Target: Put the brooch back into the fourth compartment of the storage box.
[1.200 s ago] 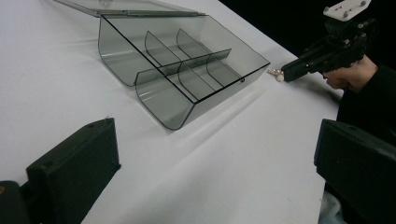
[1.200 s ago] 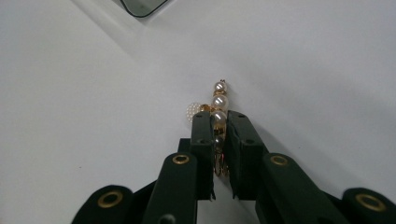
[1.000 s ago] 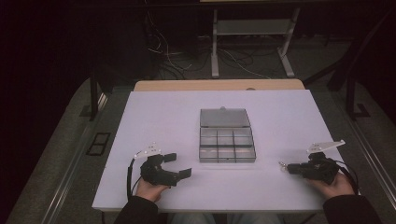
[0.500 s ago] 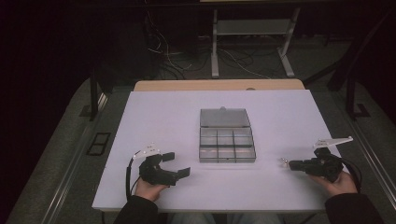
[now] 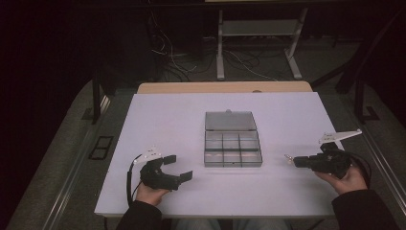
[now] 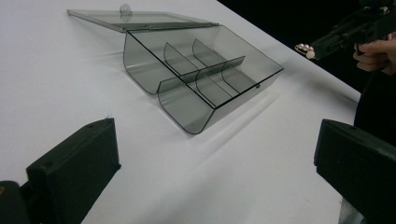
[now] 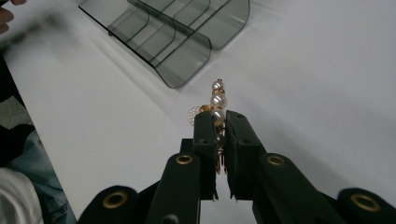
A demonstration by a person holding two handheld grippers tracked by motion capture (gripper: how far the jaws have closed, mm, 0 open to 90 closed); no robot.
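1. Your right gripper [image 5: 293, 161] sits at the right of the high view, lifted a little off the white table top [image 5: 167, 120], with its tip pointing left toward the middle of the frame.
2. Its jaws are clenched on a small piece of pearl-and-gold jewellery [image 7: 216, 106]: in the right gripper view, at frame centre, the two black jaws stand almost together, and three white pearls with gold links stick out past their tips.
3. In the left gripper view the same jewellery [image 6: 304, 48] shows as a pale bead cluster at the upper right, at the tip of your right gripper [image 6: 312, 50], clear of the table.
4. The smoky grey clear plastic organizer box [image 5: 232, 148] lies at the middle of the high view, its lid [image 5: 230, 120] folded back flat on the far side.
5. The box has dividers that split it into small compartments; I cannot tell whether anything lies in them.
6. The jewellery is well apart from the box, to its right in the high view, and not over any compartment.
7. Your left gripper [image 5: 179, 167] rests at the lower left of the high view, near the box's lower-left corner.
8. Its jaws are released and spread wide, nothing between them; in its own view they stand at the lower left and lower right corners with bare table between.
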